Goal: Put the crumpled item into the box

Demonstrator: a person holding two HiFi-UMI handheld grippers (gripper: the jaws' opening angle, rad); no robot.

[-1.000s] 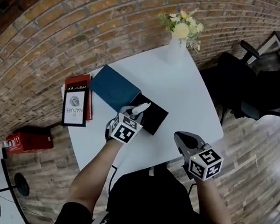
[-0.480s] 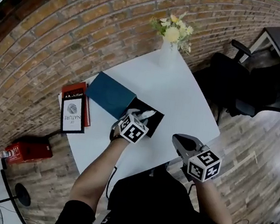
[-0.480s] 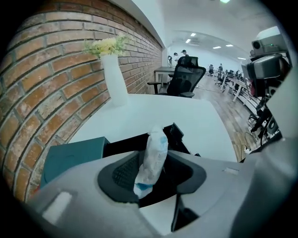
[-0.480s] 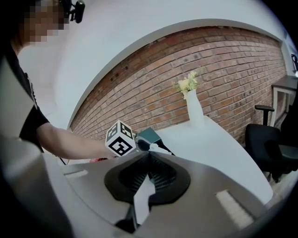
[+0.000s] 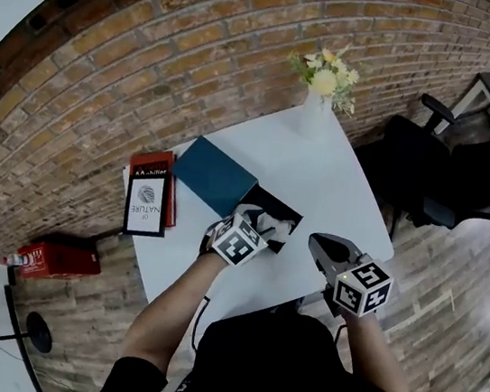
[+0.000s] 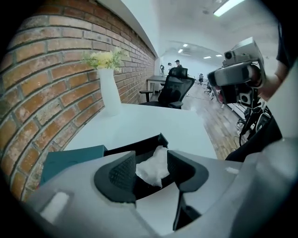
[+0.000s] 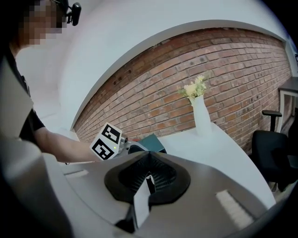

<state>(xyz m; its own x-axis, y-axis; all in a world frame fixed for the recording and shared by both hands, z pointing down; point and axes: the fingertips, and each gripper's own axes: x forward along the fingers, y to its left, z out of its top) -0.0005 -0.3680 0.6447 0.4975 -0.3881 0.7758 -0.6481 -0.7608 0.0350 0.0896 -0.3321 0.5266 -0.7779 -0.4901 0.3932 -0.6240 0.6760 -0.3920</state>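
The left gripper hangs tilted downward over the black box on the white bench. Its fingers have just been opening and now stand wide apart. The crumpled item, a wad of white paper, shows between them without either pad pressing on it. It lies inside the box, at the end nearest the person. The teal lid lies flat against the box's far-left side, and a stack of books sits further to the left of the box, at the bench edge. A white vase of flowers stands well beyond the box, by the brick wall. The right gripper is held to the right of the box, clear of it, fingers together on nothing.
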